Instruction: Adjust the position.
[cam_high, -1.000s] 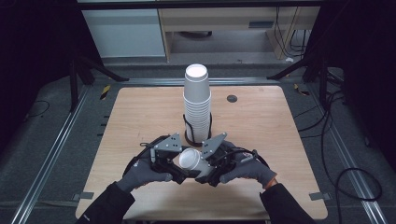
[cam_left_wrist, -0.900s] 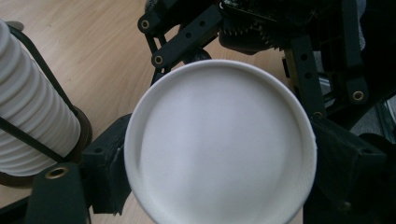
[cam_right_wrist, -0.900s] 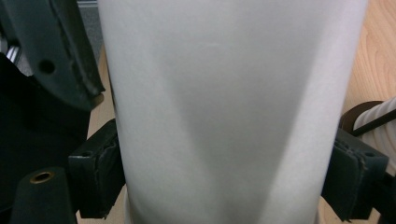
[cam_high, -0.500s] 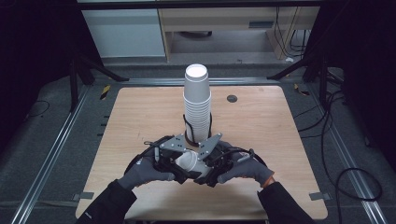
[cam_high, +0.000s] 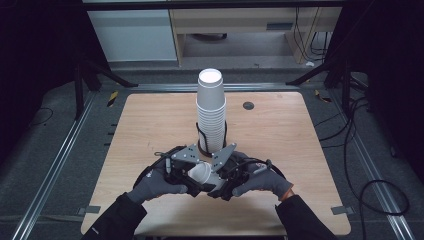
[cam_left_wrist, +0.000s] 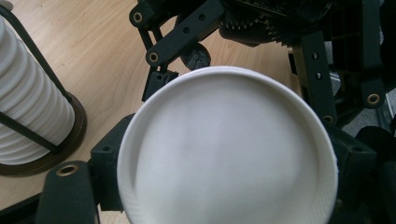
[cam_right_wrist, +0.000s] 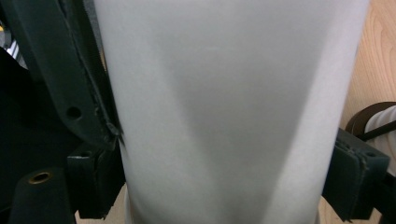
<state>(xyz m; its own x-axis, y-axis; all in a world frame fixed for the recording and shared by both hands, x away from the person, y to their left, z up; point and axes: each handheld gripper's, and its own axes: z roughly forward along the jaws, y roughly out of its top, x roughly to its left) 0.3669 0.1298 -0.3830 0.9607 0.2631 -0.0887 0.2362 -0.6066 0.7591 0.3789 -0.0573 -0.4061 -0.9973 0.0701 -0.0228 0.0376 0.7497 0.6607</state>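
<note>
low in the frame, both grippers, left (cam_high: 196, 176) just closing and right (cam_high: 216, 179), pinch the cup (cam_high: 202, 172); light and crushable, best held gently by its walls.

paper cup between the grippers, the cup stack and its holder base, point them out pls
paper cup (cam_left_wrist: 224, 154), left gripper view, on its bottom face
cup stack (cam_high: 210, 107), high view, on the stack's side wall
holder base (cam_left_wrist: 70, 133), left gripper view, on the brown ring's rim
</note>
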